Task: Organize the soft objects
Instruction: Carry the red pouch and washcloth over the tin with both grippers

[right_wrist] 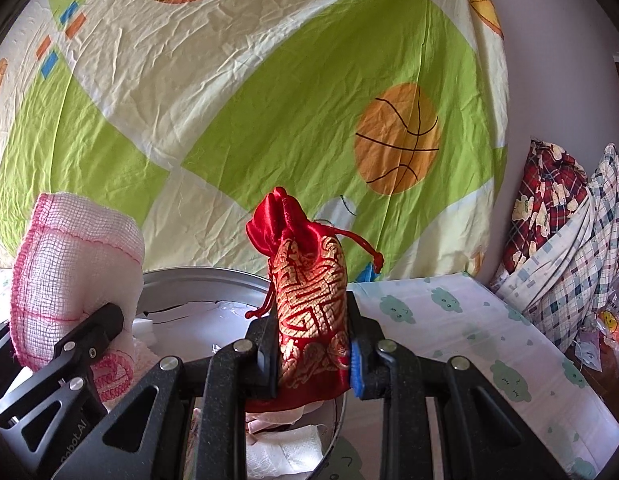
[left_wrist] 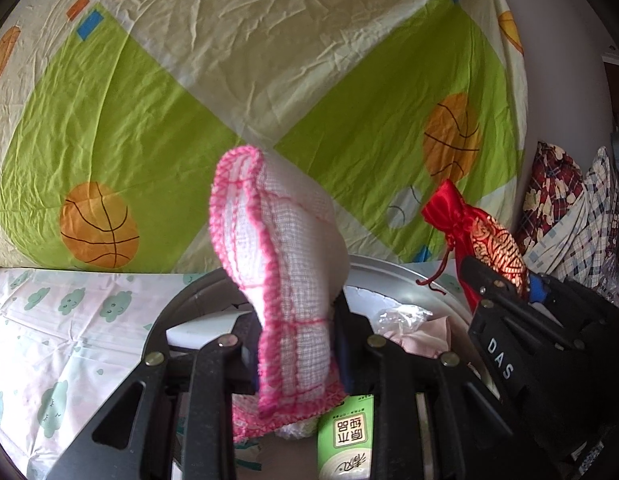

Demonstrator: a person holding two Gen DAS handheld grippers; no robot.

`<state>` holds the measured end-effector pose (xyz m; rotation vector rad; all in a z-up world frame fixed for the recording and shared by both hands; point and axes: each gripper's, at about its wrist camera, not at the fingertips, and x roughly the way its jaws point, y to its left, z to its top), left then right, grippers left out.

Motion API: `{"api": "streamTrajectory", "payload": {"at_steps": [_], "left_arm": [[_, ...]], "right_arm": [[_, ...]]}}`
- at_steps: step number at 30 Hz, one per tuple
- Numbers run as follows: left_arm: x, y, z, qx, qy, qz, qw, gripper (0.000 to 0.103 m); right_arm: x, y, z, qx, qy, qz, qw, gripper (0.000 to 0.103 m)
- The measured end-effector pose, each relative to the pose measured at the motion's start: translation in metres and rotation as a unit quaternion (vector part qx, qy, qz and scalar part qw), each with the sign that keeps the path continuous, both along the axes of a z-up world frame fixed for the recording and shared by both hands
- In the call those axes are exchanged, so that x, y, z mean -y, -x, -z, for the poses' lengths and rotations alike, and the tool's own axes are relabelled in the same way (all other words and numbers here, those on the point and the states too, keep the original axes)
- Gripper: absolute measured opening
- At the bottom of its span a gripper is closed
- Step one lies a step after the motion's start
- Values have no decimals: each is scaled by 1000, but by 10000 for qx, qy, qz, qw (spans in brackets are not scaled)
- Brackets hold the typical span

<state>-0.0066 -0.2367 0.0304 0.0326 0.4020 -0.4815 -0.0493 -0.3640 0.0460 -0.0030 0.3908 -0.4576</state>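
A sheet [left_wrist: 269, 60] of green and cream squares printed with orange basketballs hangs as a backdrop behind everything. Below it lies the counter [right_wrist: 449, 320], covered in a white cloth with pale green cloud faces; past its right edge, checked and plaid bundles [right_wrist: 561, 248] are piled against the wall. On the counter near its back edge sits a round metal basin [right_wrist: 197, 280] holding white and pale pink soft pieces, with a green-labelled carton [left_wrist: 345, 436] just beside them in the left wrist view. The left tongs [left_wrist: 295, 344] are clamped on a white gauze cloth with pink stitched edging [left_wrist: 277, 240], held upright above the basin. The right tongs [right_wrist: 313, 344] are clamped on a red satin drawstring pouch with gold pattern [right_wrist: 305, 280], upright over the basin's right rim.
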Motion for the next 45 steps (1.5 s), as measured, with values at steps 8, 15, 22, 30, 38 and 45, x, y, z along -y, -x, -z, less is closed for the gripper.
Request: {"api": "streamTrajectory", "payload": {"at_steps": [8, 15, 22, 30, 38, 45], "left_arm": [[5, -7, 4, -177, 6, 77, 9998, 25], [10, -12, 5, -237, -98, 135, 9996, 25], [9, -15, 5, -311, -227, 45, 9992, 25], [10, -18, 8, -466, -464, -11, 9978, 25], [9, -18, 12, -514, -557, 9, 9971, 25], [13, -18, 15, -560, -630, 54, 9964, 25]], "right_arm": [[11, -8, 5, -138, -87, 77, 9998, 28], [15, -15, 12, -312, -115, 96, 9994, 28], [18, -20, 16, -482, -192, 70, 9986, 28], [17, -26, 22, -705, -203, -12, 9973, 28], [15, -29, 25, -810, -239, -95, 9964, 28], [12, -32, 29, -920, -227, -174, 9954, 28]]}}
